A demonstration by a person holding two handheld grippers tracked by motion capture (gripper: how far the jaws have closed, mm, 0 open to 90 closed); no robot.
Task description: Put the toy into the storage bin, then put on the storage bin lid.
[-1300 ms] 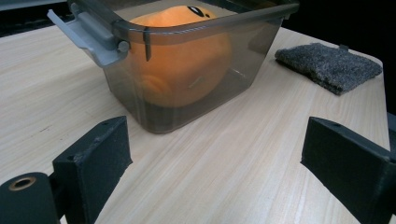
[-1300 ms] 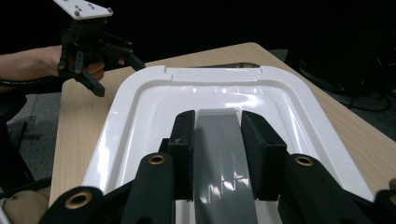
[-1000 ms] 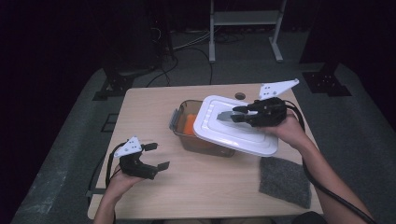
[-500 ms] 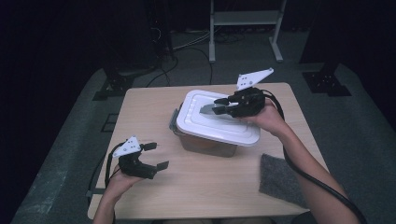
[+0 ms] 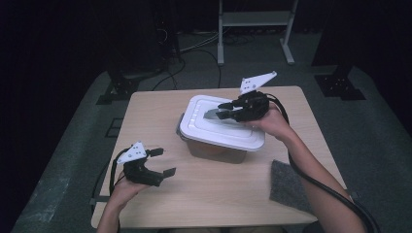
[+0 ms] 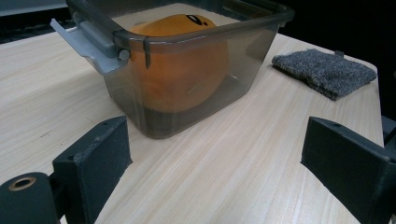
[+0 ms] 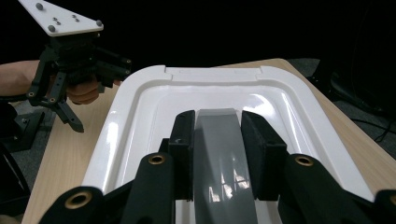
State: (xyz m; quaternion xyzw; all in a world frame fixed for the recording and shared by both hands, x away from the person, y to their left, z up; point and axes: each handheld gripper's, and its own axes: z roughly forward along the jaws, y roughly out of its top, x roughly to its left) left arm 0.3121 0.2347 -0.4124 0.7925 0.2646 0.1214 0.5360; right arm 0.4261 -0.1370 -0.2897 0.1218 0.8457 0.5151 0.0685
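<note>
A white lid (image 5: 214, 124) with a grey handle (image 7: 219, 140) is held over a smoky clear plastic container (image 5: 214, 150) at the table's centre. My right gripper (image 5: 221, 110) is shut on that handle, with a jaw on either side of it in the right gripper view (image 7: 217, 126). The container (image 6: 187, 70) holds a round orange object (image 6: 182, 70), and its rim shows bare in the left gripper view. My left gripper (image 5: 163, 162) rests low at the front left, open, its jaws wide apart (image 6: 219, 154) and pointed at the container.
A grey cloth pad (image 5: 289, 187) lies at the table's front right corner. A grey latch (image 6: 88, 42) sticks out from the container's end. The table's front edge is close behind the left hand.
The right gripper has carried the lid leftward and away from me, from overhanging the container's right side to sitting over it. The left gripper has stayed put.
</note>
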